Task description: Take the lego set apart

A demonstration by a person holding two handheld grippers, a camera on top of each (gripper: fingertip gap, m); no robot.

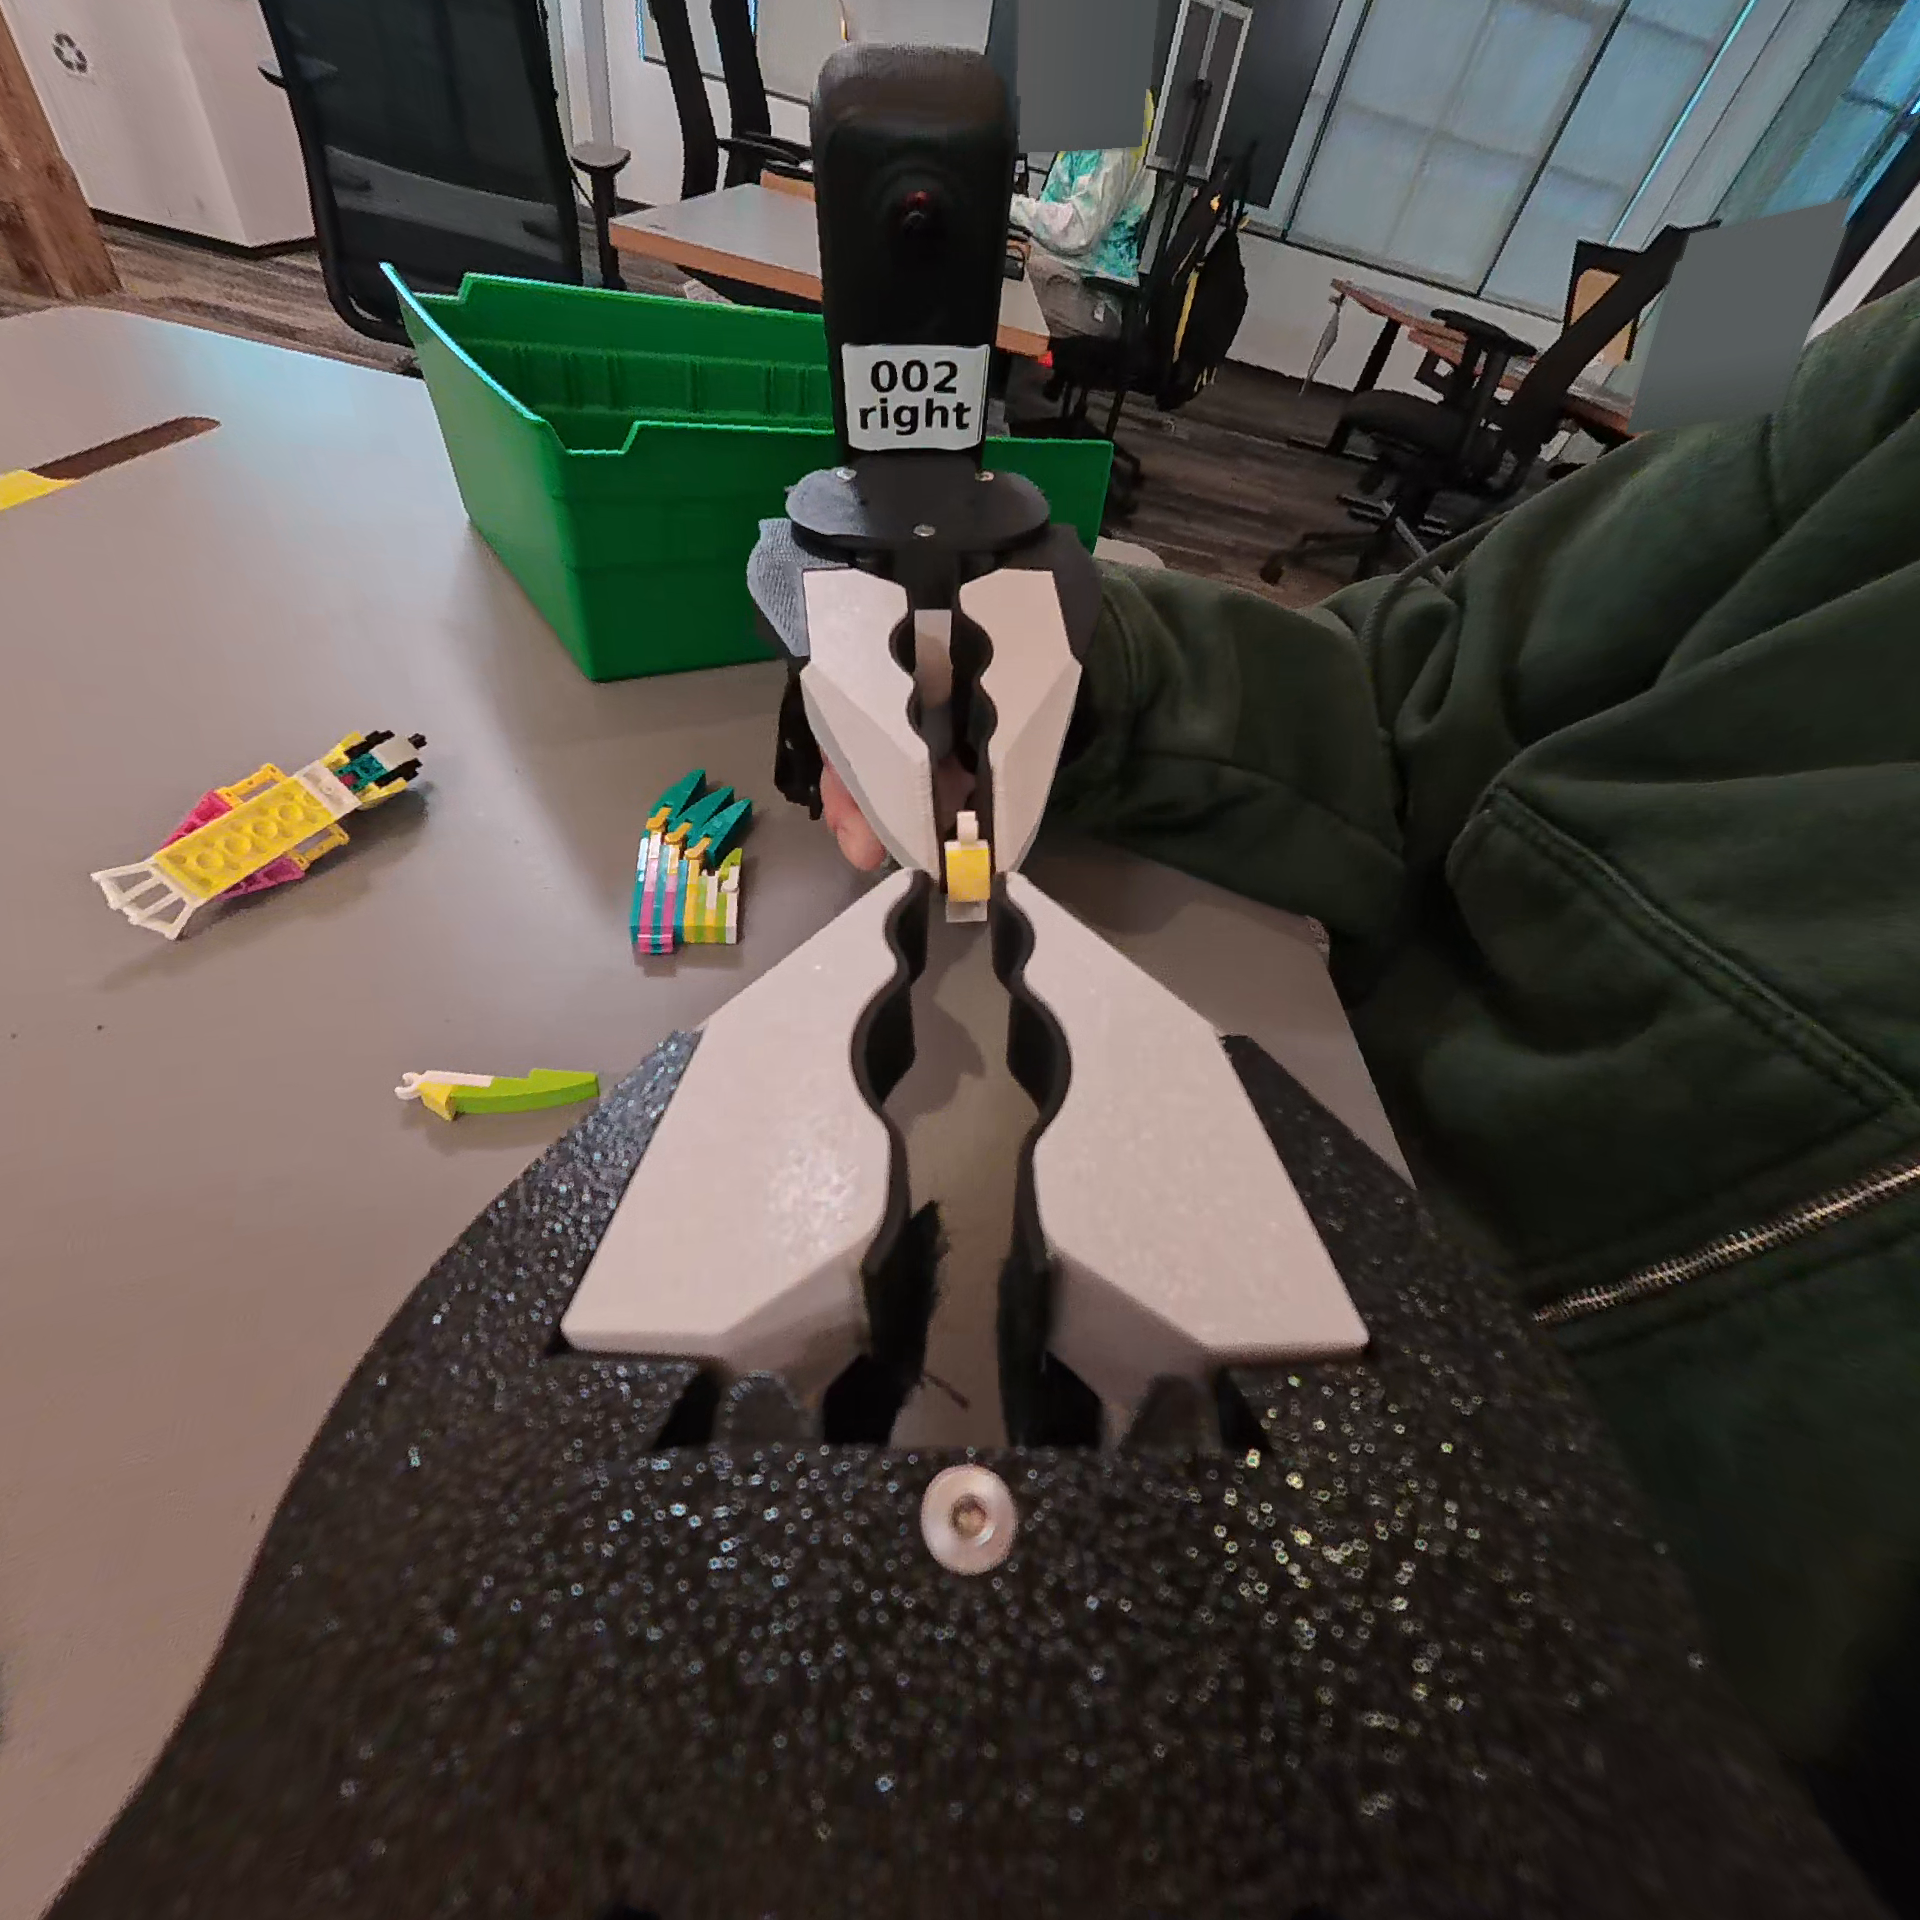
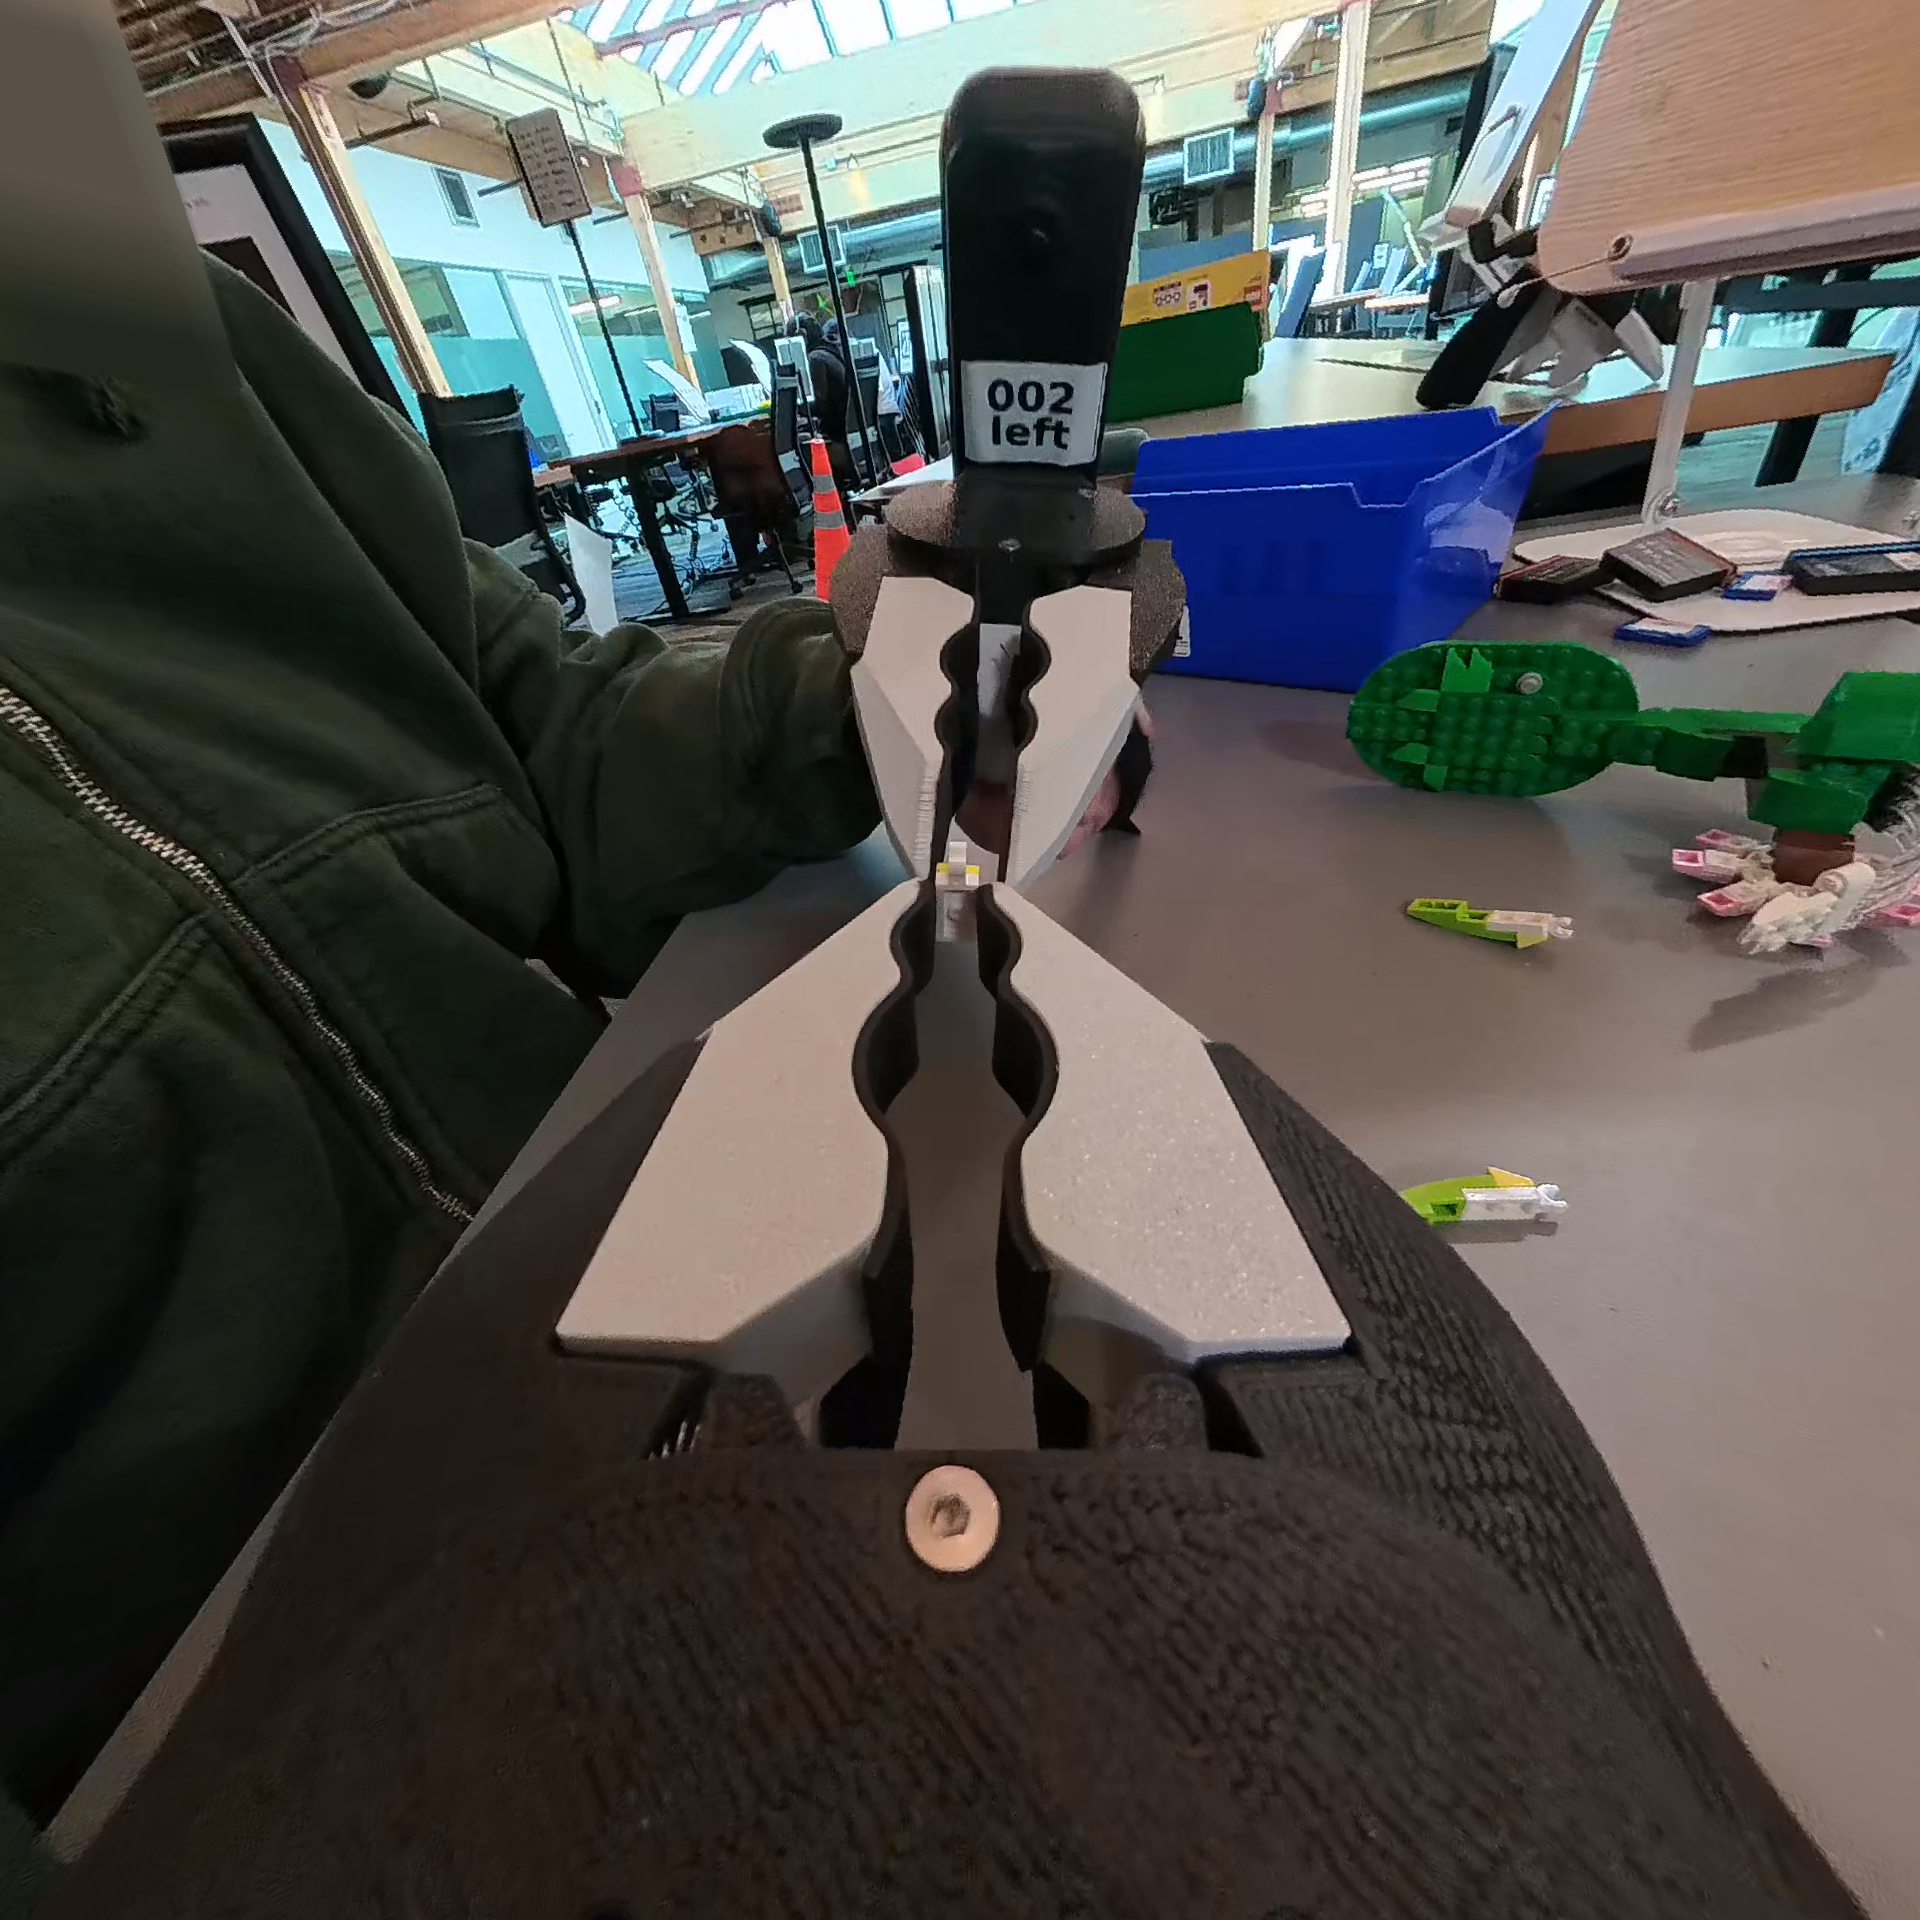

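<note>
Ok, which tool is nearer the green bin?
Right. The right tool is just in front of the green bin; the left tool is farther back, both pinching the small yellow piece.

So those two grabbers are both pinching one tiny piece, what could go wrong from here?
1. The small yellow and white piece is held only at the fingertips of both grippers, left and right, above the table; it could pop free and drop.
2. It might fly toward the loose wing or off the table edge.

bin behind wing stack | bird body left of stack
</note>
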